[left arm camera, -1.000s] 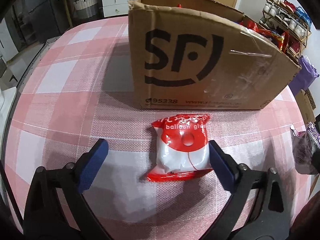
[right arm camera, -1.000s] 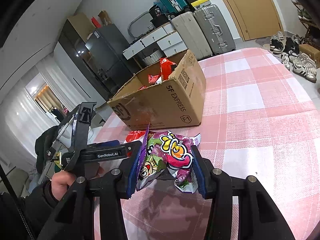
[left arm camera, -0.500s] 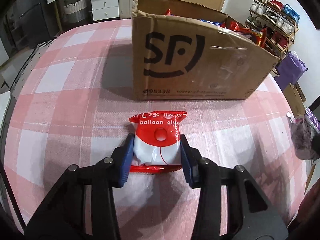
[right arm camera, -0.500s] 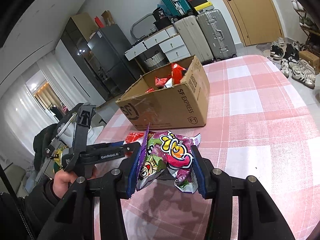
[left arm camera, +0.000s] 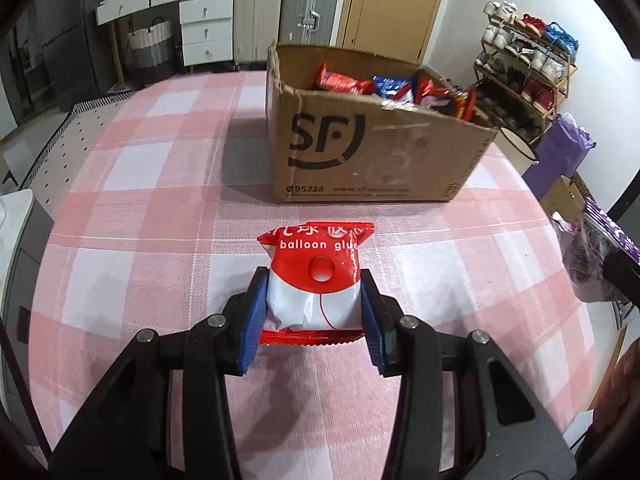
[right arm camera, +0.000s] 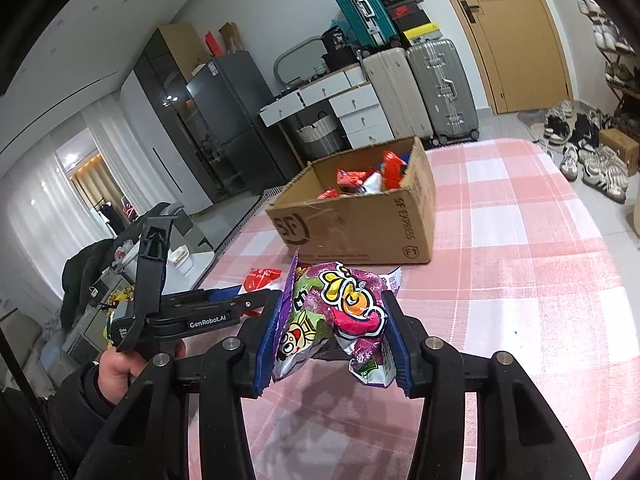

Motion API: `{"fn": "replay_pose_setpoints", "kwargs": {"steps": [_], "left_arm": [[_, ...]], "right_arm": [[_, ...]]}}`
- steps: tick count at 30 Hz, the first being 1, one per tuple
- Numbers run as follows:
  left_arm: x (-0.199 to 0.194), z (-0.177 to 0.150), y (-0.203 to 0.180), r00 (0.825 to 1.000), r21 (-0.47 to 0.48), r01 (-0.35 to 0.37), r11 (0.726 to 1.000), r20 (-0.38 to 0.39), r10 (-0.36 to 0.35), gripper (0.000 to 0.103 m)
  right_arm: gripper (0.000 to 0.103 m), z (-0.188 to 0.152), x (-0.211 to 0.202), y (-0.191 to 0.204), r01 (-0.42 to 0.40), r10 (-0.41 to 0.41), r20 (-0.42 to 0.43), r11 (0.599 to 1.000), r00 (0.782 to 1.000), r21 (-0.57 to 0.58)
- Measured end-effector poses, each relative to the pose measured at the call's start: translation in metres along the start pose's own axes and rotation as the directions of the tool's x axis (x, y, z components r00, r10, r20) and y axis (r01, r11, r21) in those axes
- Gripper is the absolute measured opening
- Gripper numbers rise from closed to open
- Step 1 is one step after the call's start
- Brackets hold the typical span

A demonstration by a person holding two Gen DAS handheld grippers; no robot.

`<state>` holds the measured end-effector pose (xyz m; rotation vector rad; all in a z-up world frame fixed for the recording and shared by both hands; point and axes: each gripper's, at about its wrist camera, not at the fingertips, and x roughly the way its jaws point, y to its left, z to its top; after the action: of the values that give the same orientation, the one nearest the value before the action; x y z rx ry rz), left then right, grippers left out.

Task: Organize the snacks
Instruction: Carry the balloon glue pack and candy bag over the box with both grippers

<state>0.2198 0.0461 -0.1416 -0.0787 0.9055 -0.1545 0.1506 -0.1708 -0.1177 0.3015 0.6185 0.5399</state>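
My left gripper (left arm camera: 313,312) is shut on a red and white "balloon glue" packet (left arm camera: 316,276), held a little above the pink checked tablecloth (left arm camera: 160,184). Behind it stands an open cardboard box (left arm camera: 372,152) with several red and blue snack packets (left arm camera: 360,84) inside. In the right wrist view my right gripper (right arm camera: 332,332) is shut on a crumpled purple cartoon snack bag (right arm camera: 336,316), lifted off the cloth. That box (right arm camera: 360,220) sits ahead of it. The left gripper (right arm camera: 200,312) and the hand holding it (right arm camera: 116,368) show at the left, with the red packet (right arm camera: 262,278) at its tip.
The purple bag (left arm camera: 592,256) shows at the right edge of the left wrist view. Around the table are white drawers (left arm camera: 204,28), suitcases (right arm camera: 420,84), a shoe rack (left arm camera: 528,68), shoes on the floor (right arm camera: 592,160) and a dark cabinet (right arm camera: 188,120).
The left gripper's jaws closed on the red and white packet and lifted it from the cloth. Both grippers rose, so the box's inside now shows. The right gripper kept its hold on the purple bag.
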Motion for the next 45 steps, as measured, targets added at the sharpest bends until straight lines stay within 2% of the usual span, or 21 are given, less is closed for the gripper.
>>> {"fn": "replay_pose_setpoints", "kwargs": {"steps": [10, 16, 21, 31, 45], "left_arm": [[-0.051, -0.008, 0.000, 0.998, -0.004, 0.039, 0.999, 0.059, -0.039, 0.040], [-0.071, 0.005, 0.004, 0.995, -0.002, 0.056, 0.998, 0.086, -0.056, 0.040], [-0.082, 0.030, 0.003, 0.993, 0.030, 0.055, 0.998, 0.099, -0.058, 0.040], [-0.085, 0.098, 0.000, 0.992, 0.071, 0.074, 0.995, 0.092, -0.081, 0.040], [-0.048, 0.188, -0.033, 0.996, 0.163, 0.063, 0.985, 0.059, -0.073, 0.040]], "right_arm": [[0.047, 0.009, -0.020, 0.033, 0.001, 0.001, 0.030, 0.999, 1.000, -0.052], [0.047, 0.029, -0.025, 0.048, 0.005, 0.000, 0.048, 0.996, 0.999, -0.091], [0.047, 0.057, -0.029, 0.053, 0.008, 0.001, 0.083, 0.995, 0.997, -0.103], [0.047, 0.108, -0.011, 0.050, 0.018, -0.007, 0.083, 0.991, 0.997, -0.129], [0.047, 0.175, 0.038, 0.030, 0.003, 0.007, 0.069, 0.989, 0.998, -0.145]]}}
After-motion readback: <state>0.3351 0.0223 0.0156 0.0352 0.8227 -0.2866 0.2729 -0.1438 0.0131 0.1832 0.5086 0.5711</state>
